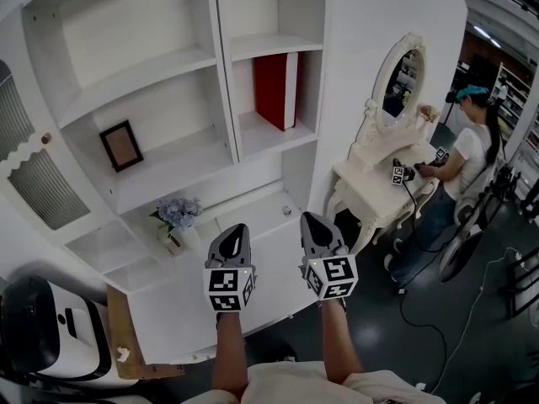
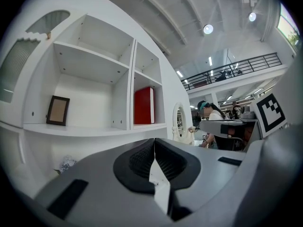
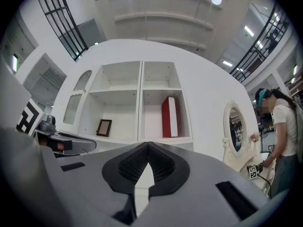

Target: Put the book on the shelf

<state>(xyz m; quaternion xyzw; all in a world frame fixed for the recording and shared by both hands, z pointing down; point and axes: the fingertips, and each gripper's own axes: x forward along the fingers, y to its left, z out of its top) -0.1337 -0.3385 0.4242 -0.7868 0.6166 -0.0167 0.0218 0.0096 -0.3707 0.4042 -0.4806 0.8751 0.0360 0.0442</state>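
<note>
A red book (image 1: pixel 278 90) stands upright in the right-hand middle compartment of the white shelf unit (image 1: pixel 221 99). It shows too in the left gripper view (image 2: pixel 143 106) and in the right gripper view (image 3: pixel 170 117). My left gripper (image 1: pixel 232 236) and right gripper (image 1: pixel 313 223) hover side by side over the white counter, well below and in front of the book. Both are shut, tips touching, with nothing between the jaws.
A small picture frame (image 1: pixel 121 145) leans in the left compartment. A vase of pale blue flowers (image 1: pixel 176 220) stands on the counter, left of my left gripper. To the right is a white dressing table with an oval mirror (image 1: pixel 399 78), where a person (image 1: pixel 459 171) stands.
</note>
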